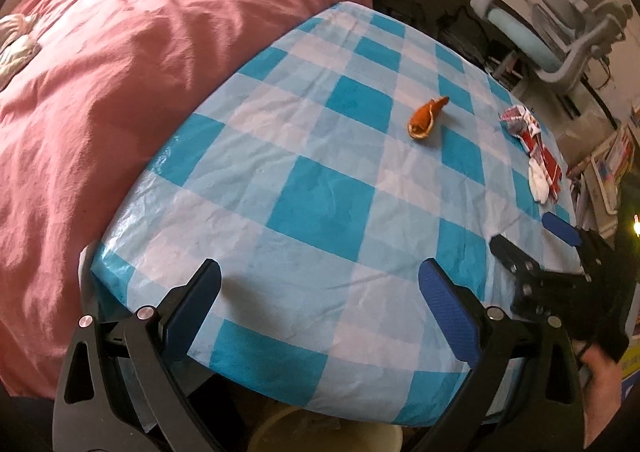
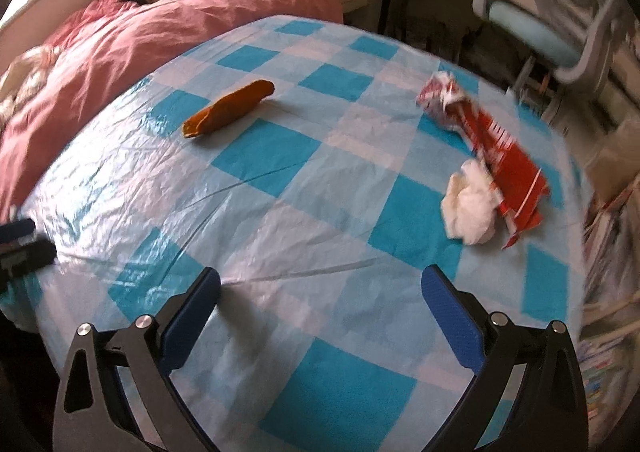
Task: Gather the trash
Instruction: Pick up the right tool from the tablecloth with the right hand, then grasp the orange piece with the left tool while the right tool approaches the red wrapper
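An orange peel lies on the blue-and-white checked tablecloth. A crumpled red-and-white wrapper and a white tissue wad lie together near the table's right edge. My left gripper hangs open over the near edge, nothing between its fingers. My right gripper is open over the near middle of the table, with the tissue ahead to its right. In the left wrist view the right gripper shows at the right, a hand holding it.
A bed with a pink duvet borders the table's left side. A grey-and-blue office chair stands beyond the far right corner. Stacked papers sit to the right. A pale bucket rim shows under the near edge.
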A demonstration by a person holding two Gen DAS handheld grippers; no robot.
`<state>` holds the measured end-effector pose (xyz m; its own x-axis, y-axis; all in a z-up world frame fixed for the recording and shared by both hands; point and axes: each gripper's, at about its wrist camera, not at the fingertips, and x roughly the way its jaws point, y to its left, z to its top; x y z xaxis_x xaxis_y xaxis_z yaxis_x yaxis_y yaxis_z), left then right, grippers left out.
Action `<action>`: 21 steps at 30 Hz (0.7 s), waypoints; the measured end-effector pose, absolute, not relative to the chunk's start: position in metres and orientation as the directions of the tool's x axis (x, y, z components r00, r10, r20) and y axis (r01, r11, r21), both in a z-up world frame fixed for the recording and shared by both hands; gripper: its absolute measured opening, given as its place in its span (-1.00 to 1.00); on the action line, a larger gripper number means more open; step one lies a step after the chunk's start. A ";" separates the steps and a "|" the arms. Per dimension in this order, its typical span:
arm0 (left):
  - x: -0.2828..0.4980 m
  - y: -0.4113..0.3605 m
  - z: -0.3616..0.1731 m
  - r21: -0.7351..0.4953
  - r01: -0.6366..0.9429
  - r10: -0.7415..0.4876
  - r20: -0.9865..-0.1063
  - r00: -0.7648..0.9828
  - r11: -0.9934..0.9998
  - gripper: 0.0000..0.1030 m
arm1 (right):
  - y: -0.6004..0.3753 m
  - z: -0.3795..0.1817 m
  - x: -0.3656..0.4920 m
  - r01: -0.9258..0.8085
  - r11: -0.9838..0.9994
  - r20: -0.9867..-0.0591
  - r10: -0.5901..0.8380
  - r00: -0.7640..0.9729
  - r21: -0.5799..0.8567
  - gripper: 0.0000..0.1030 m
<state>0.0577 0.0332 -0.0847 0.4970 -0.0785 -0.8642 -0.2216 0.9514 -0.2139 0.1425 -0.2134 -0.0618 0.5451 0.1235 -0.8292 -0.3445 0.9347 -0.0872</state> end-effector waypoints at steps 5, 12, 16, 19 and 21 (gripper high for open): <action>0.067 0.027 -0.085 -0.178 -0.210 -0.053 -0.867 0.496 0.961 0.85 | -0.218 -0.050 0.133 -0.360 0.926 -0.791 0.135 0.597 -0.113 0.88; 0.118 -0.009 -0.074 -0.045 -0.079 0.004 -0.848 0.530 0.996 0.85 | -0.247 -0.032 0.136 -0.271 0.961 -0.754 0.140 0.642 -0.052 0.88; 0.156 -0.030 -0.069 0.045 0.004 0.035 -0.829 0.559 0.999 0.85 | -0.278 -0.030 0.146 -0.167 0.986 -0.748 0.105 0.655 -0.007 0.88; 0.178 -0.042 -0.067 0.094 0.055 0.046 -0.819 0.571 0.994 0.85 | -0.297 -0.031 0.155 -0.111 0.993 -0.754 0.100 0.649 0.036 0.88; 0.191 -0.046 -0.069 0.105 0.073 0.045 -0.821 0.570 0.992 0.78 | -0.307 -0.032 0.162 -0.084 0.995 -0.752 0.093 0.653 0.050 0.87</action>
